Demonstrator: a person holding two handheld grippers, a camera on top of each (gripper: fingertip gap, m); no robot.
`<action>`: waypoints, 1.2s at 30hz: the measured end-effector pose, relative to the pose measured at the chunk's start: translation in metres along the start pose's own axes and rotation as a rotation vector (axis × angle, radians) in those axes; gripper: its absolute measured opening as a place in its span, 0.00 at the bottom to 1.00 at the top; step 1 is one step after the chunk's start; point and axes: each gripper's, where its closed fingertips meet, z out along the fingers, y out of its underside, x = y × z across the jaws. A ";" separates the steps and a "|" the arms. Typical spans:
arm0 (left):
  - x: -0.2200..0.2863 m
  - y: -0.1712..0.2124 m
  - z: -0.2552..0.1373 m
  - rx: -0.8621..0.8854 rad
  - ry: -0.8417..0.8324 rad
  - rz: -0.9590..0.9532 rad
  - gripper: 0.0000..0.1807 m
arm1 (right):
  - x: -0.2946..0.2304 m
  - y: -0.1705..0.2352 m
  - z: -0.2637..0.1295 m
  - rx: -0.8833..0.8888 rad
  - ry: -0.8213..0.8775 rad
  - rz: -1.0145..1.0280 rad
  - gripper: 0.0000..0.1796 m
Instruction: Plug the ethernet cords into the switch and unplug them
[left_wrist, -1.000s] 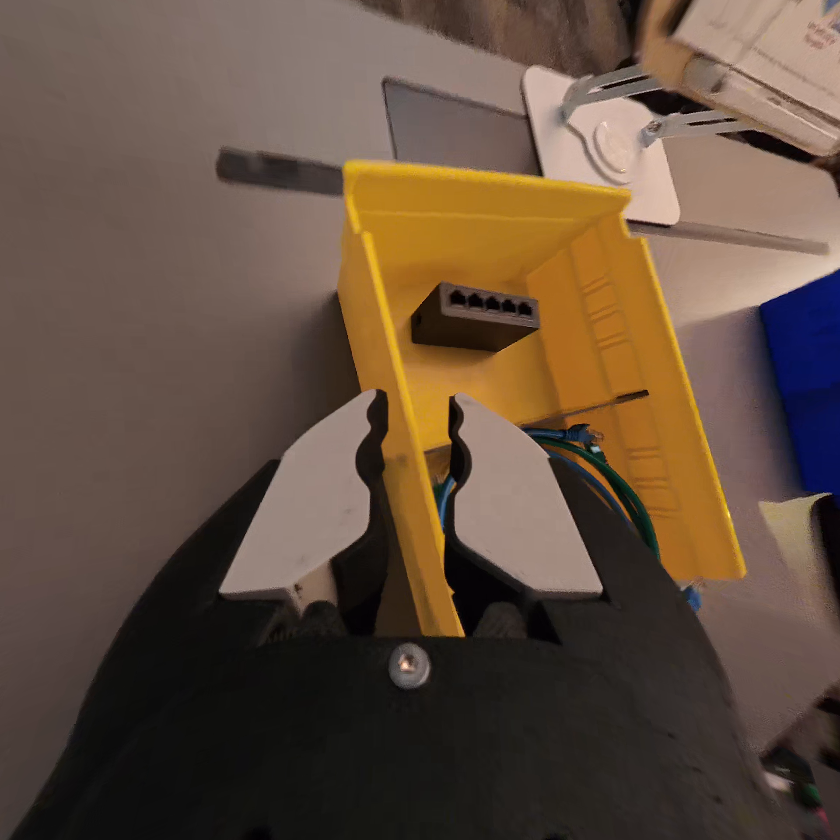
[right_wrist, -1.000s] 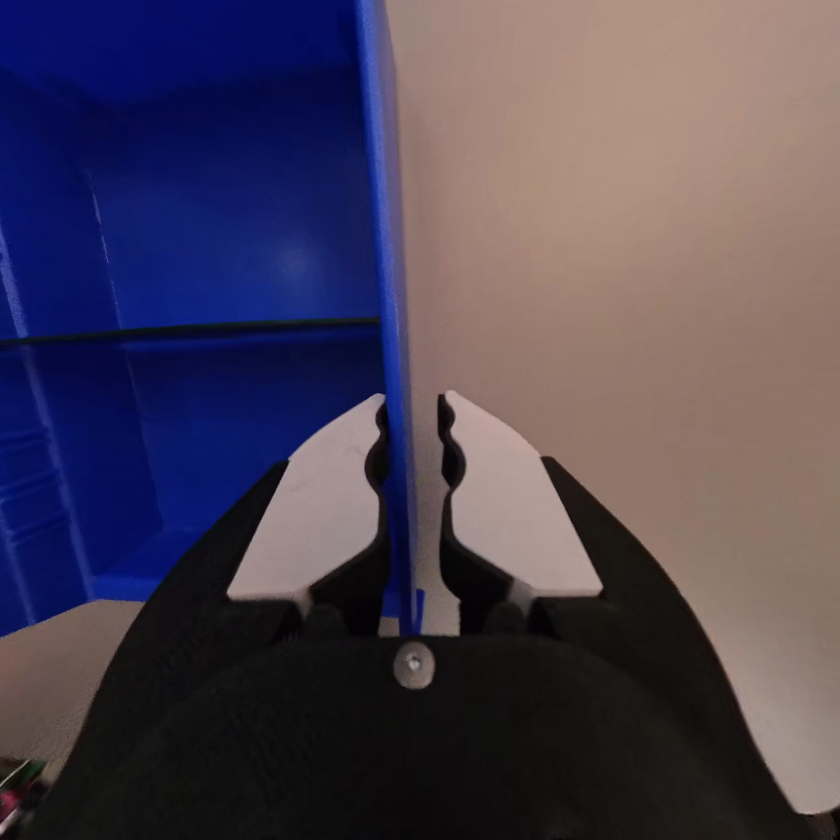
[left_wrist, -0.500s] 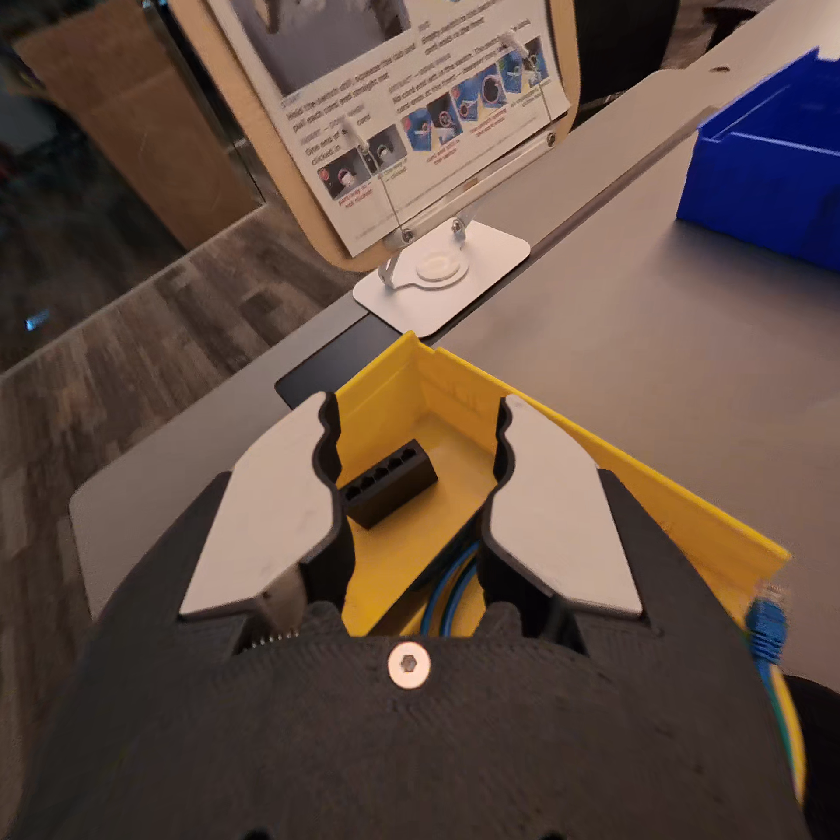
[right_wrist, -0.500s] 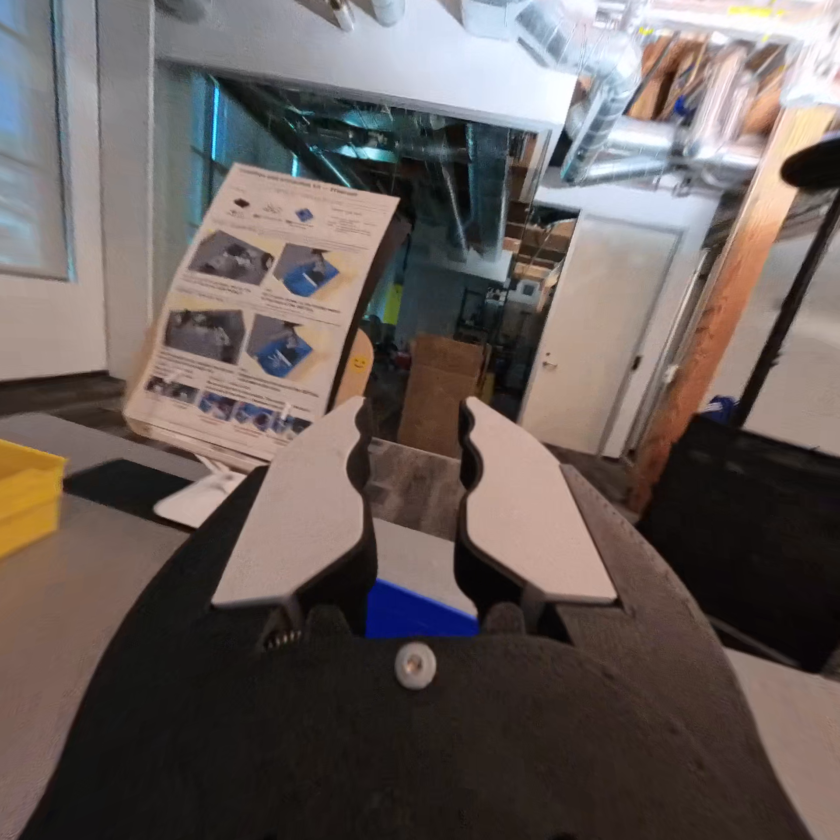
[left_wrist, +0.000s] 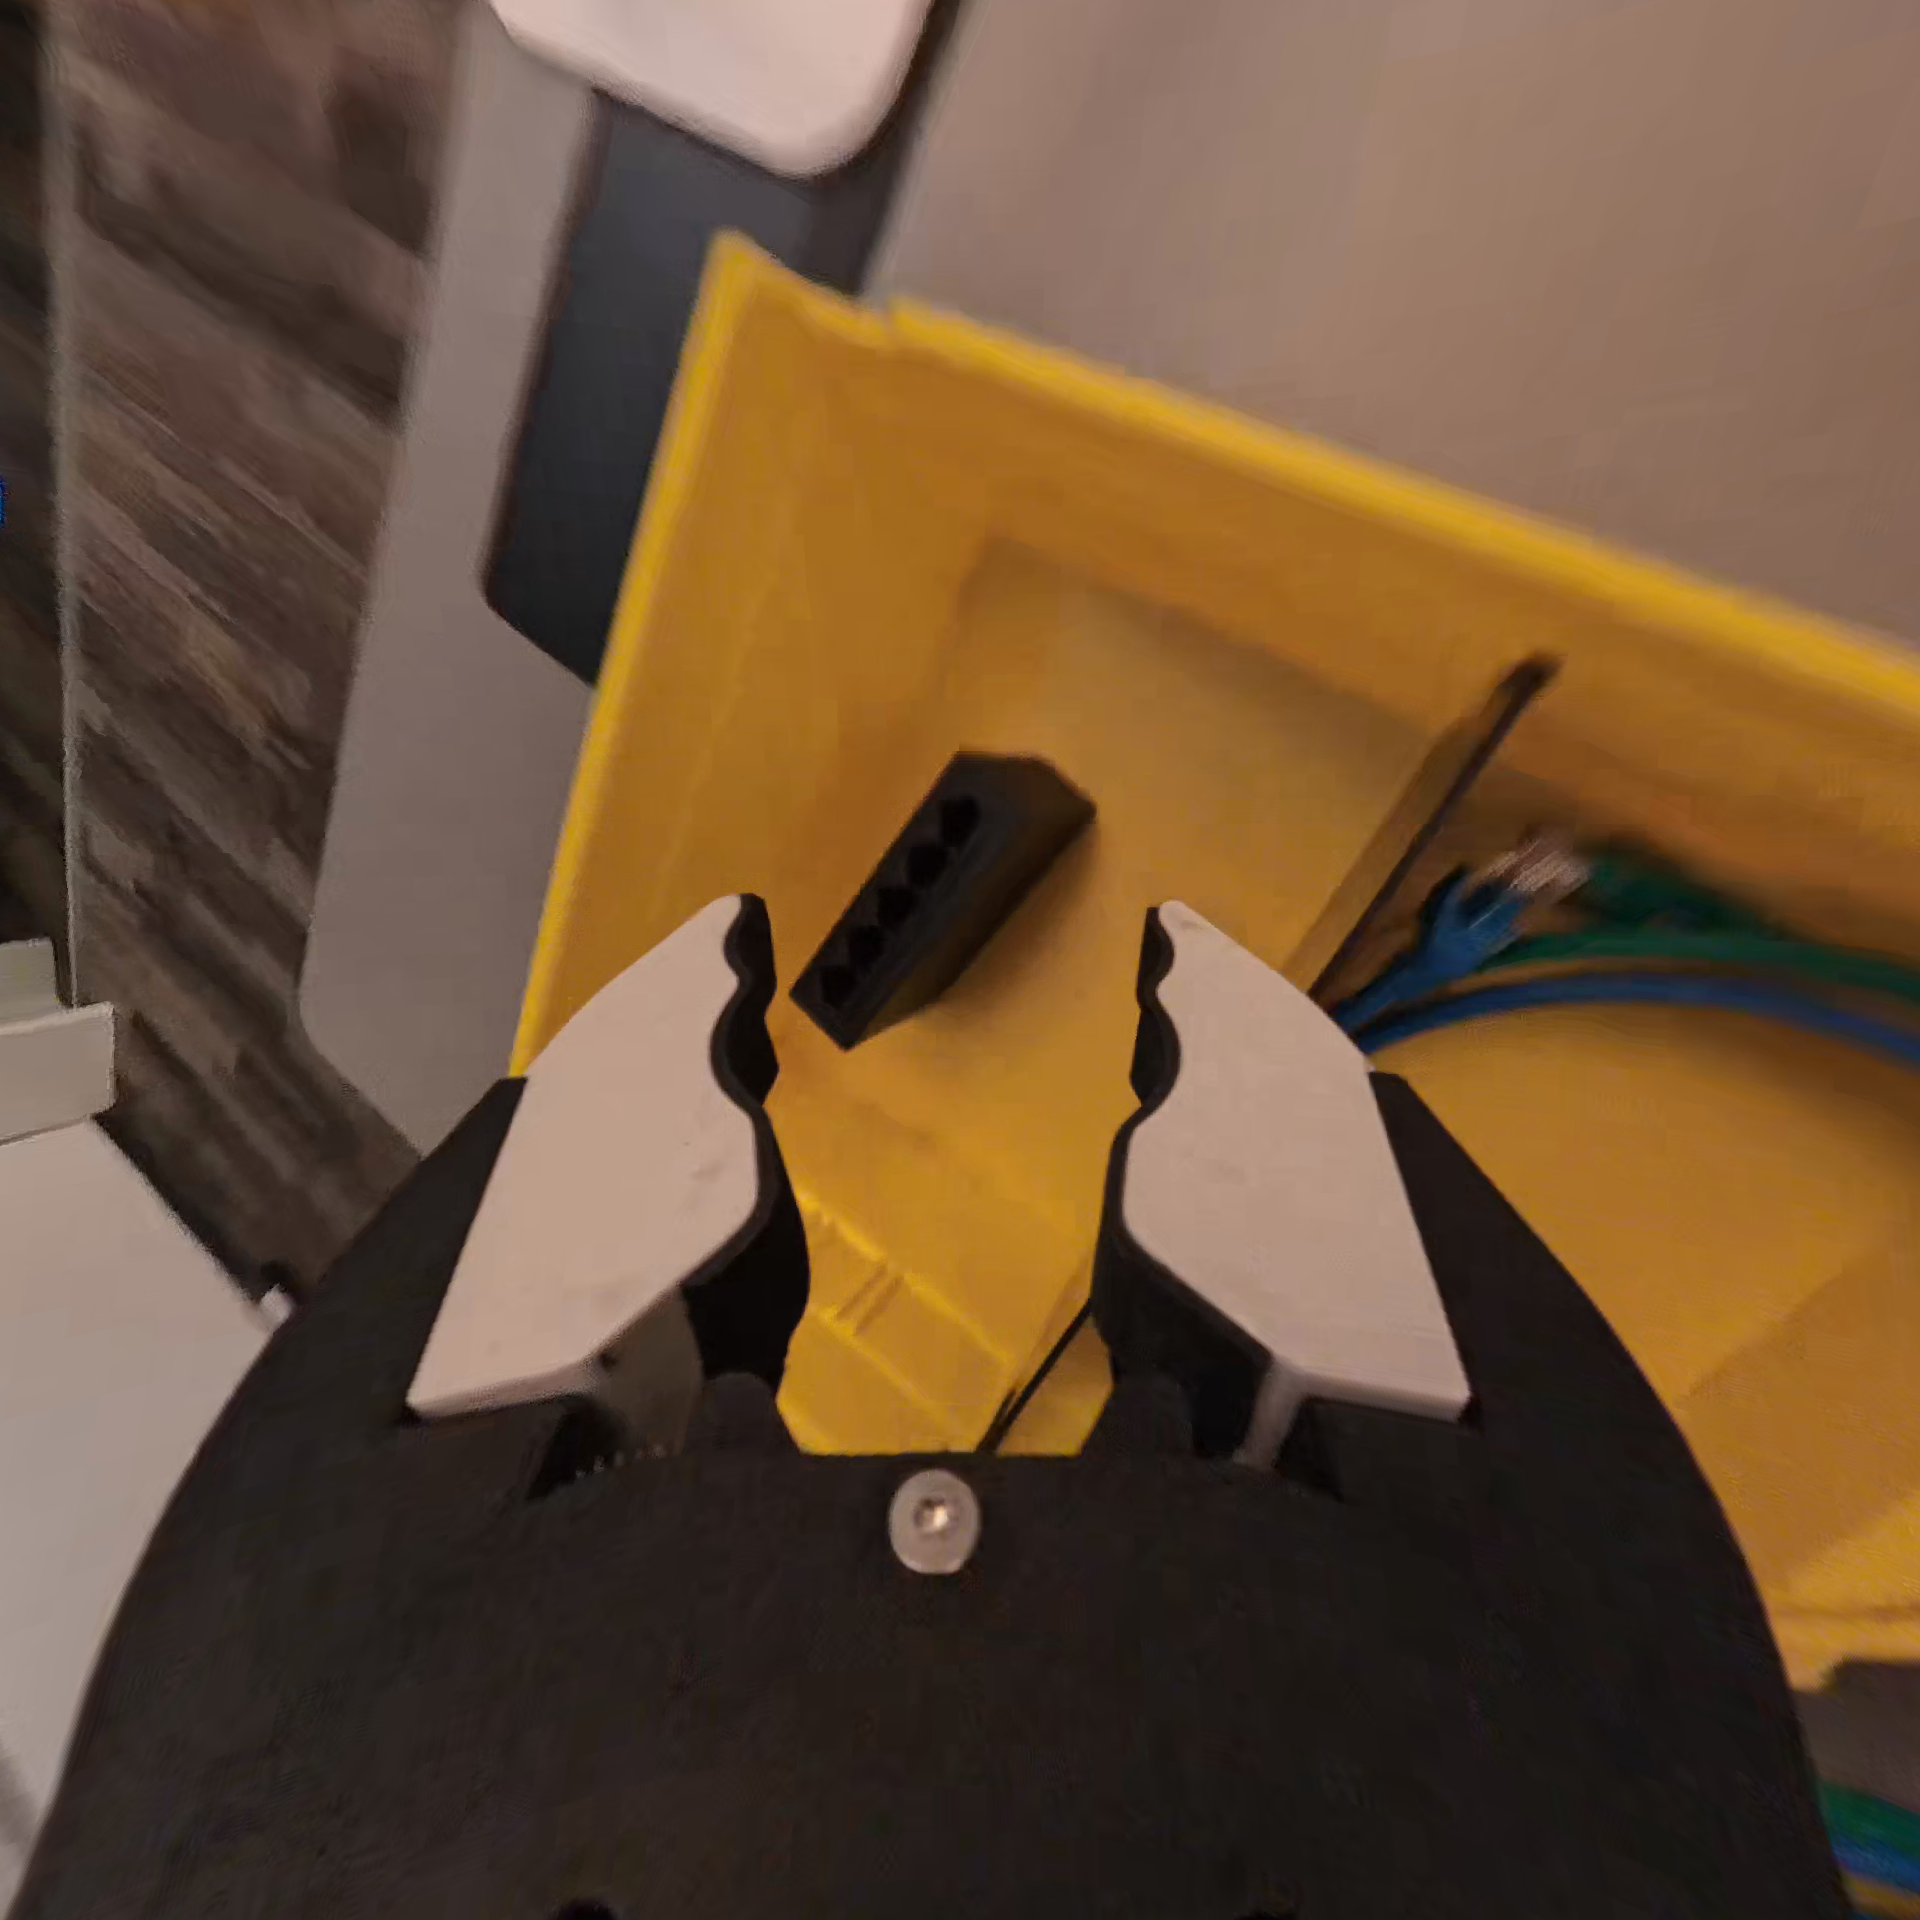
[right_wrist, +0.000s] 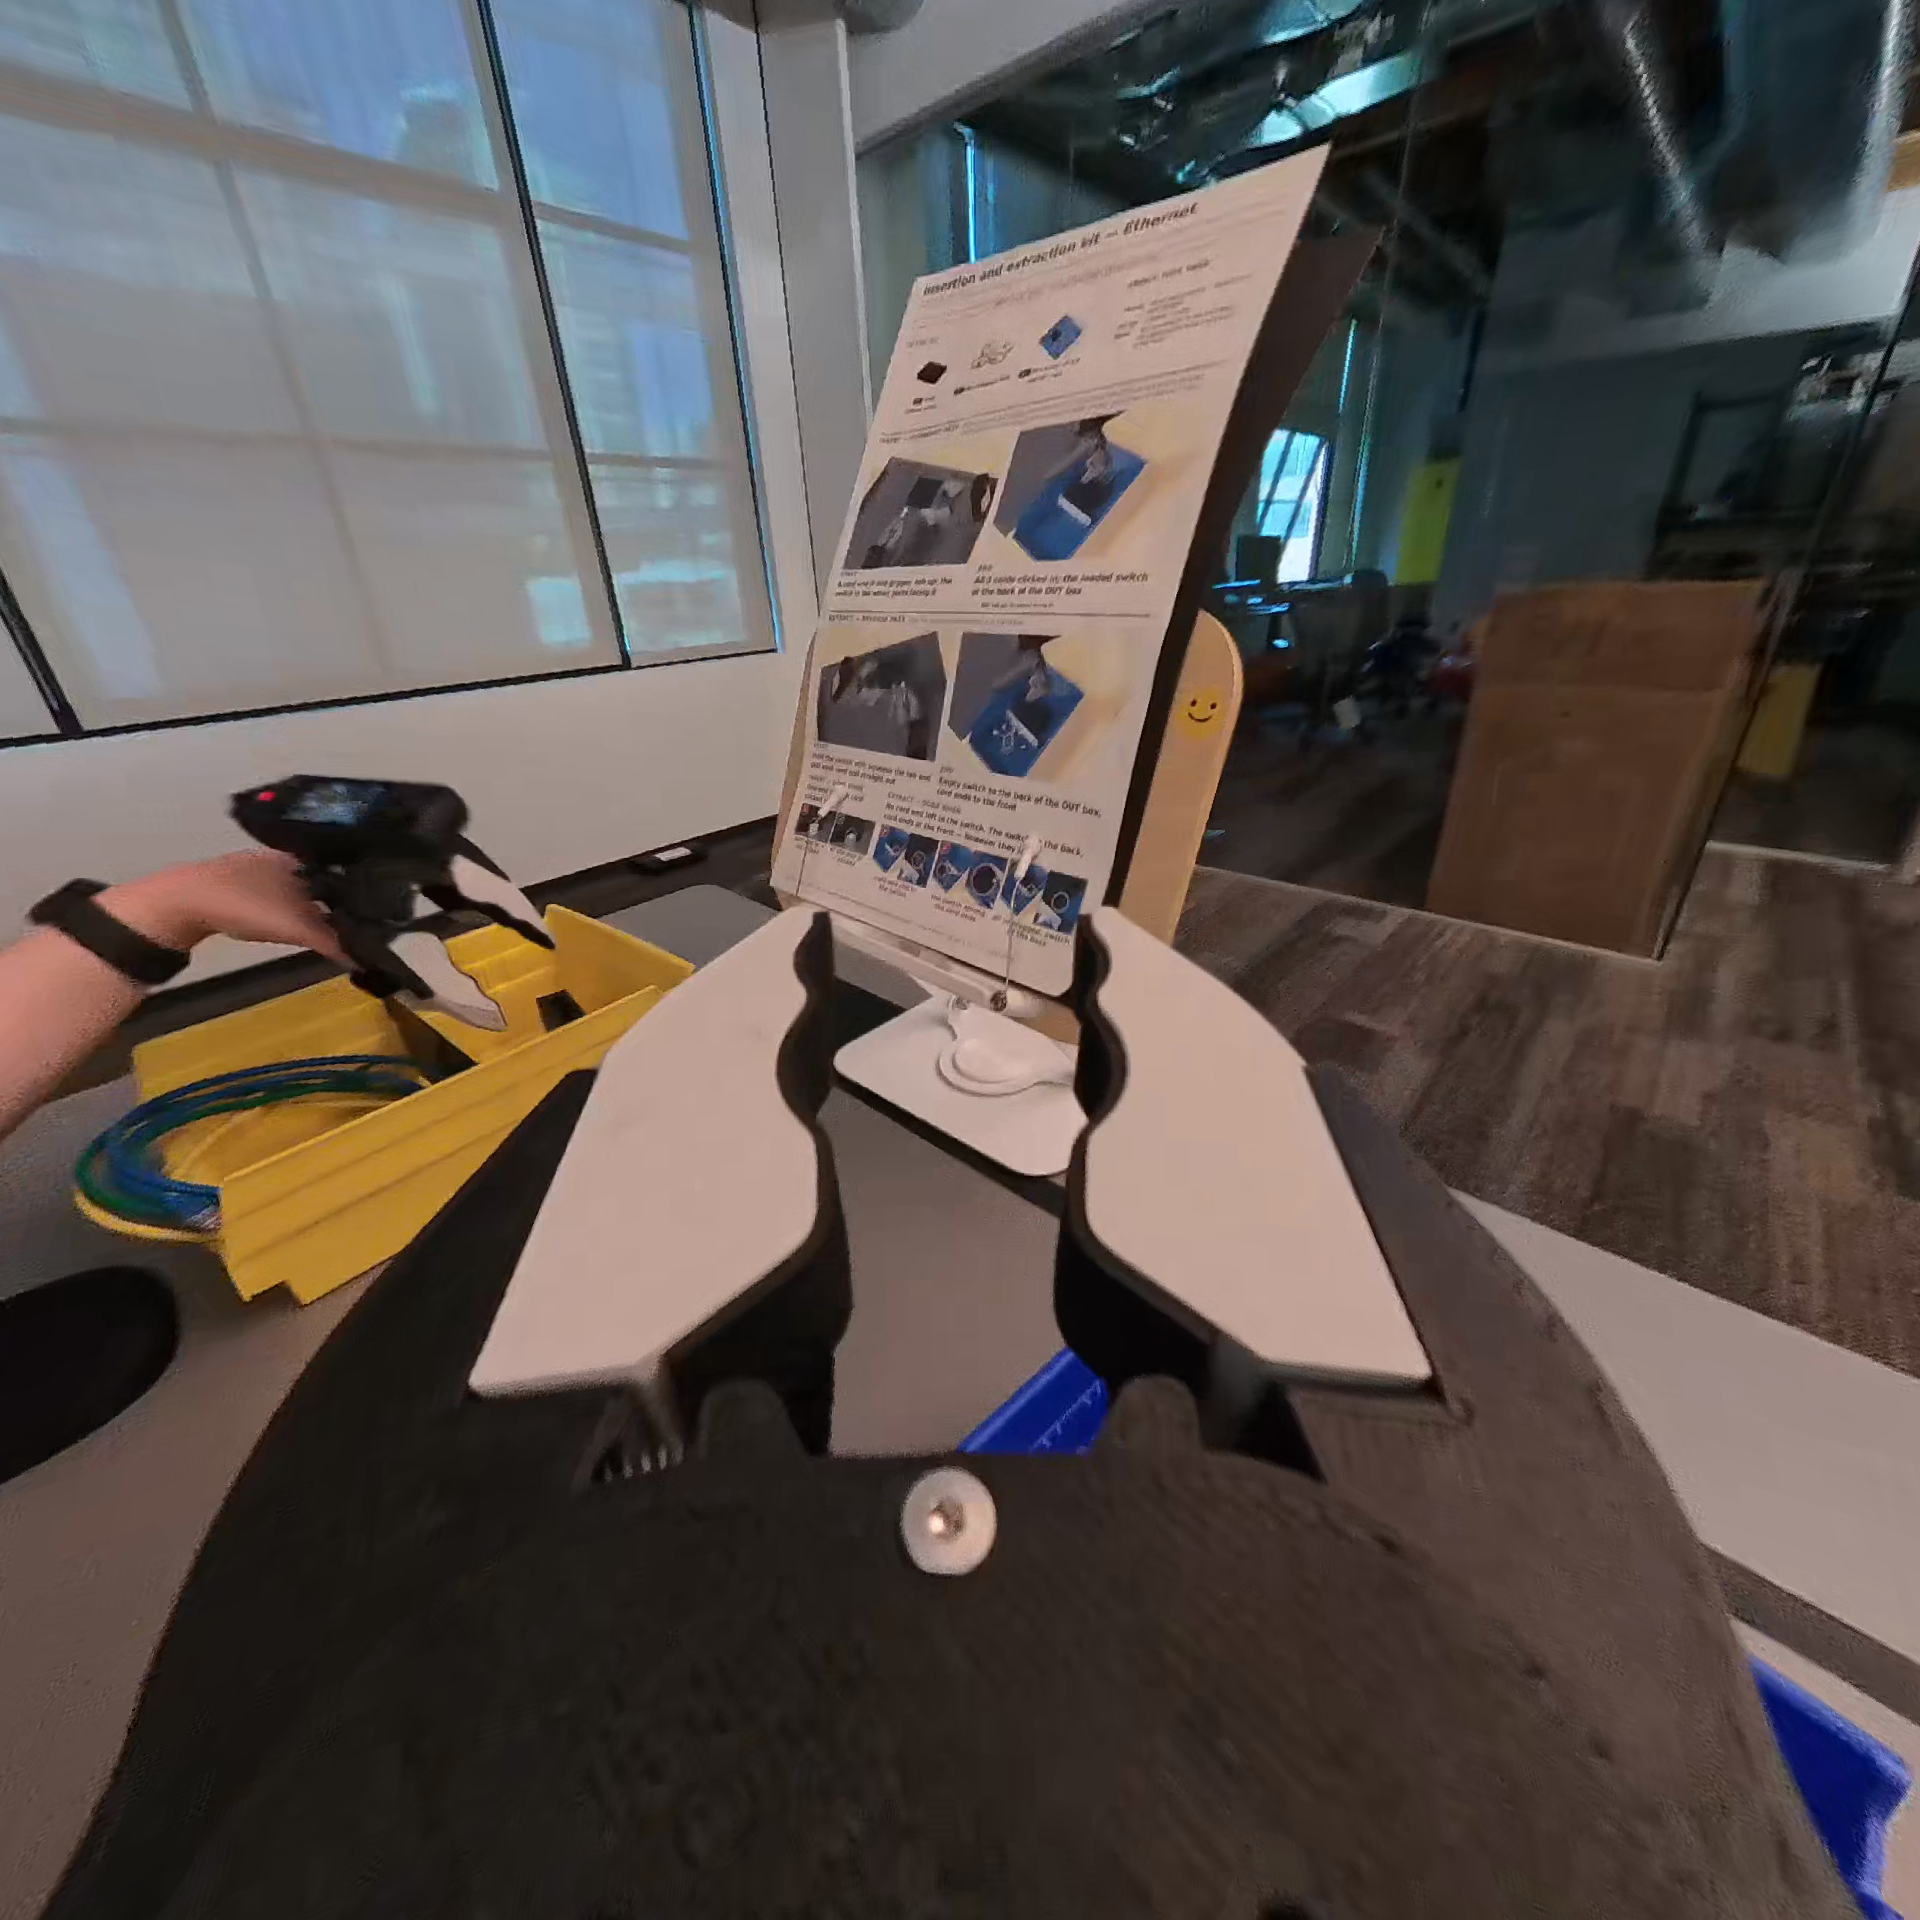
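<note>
A black ethernet switch (left_wrist: 940, 899) lies in the back section of a yellow bin (left_wrist: 1195, 499), its ports facing my left gripper (left_wrist: 951, 935), which hovers open and empty just above it. Blue and green ethernet cords (left_wrist: 1621, 966) lie coiled in the bin's front section behind a black divider (left_wrist: 1423, 821). In the right wrist view, the left gripper (right_wrist: 457, 977) reaches into the yellow bin (right_wrist: 416, 1132), with the cords (right_wrist: 208, 1112) spilling over its near end. My right gripper (right_wrist: 945, 945) is open and empty, raised above the table.
An instruction sheet on a wooden stand (right_wrist: 1039, 582) with a white base (right_wrist: 987, 1101) stands at the table's back edge. A blue bin (right_wrist: 1039, 1403) sits under my right gripper. A person's hand (right_wrist: 197, 914) holds the left gripper. Wood floor lies beyond the table.
My left gripper let go of the yellow bin's wall, opened wider and swung over the switch. My right gripper released the blue bin's wall, opened and lifted to face the room.
</note>
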 end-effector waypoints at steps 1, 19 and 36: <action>-0.002 0.010 0.007 -0.064 0.009 0.043 0.37 | 0.002 0.001 -0.002 -0.001 -0.003 0.013 0.25; -0.003 0.049 0.065 -0.171 0.256 0.156 0.16 | -0.038 -0.007 -0.006 -0.009 -0.217 0.032 0.24; 0.137 -0.178 -0.060 0.139 0.177 0.142 0.15 | -0.017 -0.012 -0.031 0.015 -0.157 0.073 0.17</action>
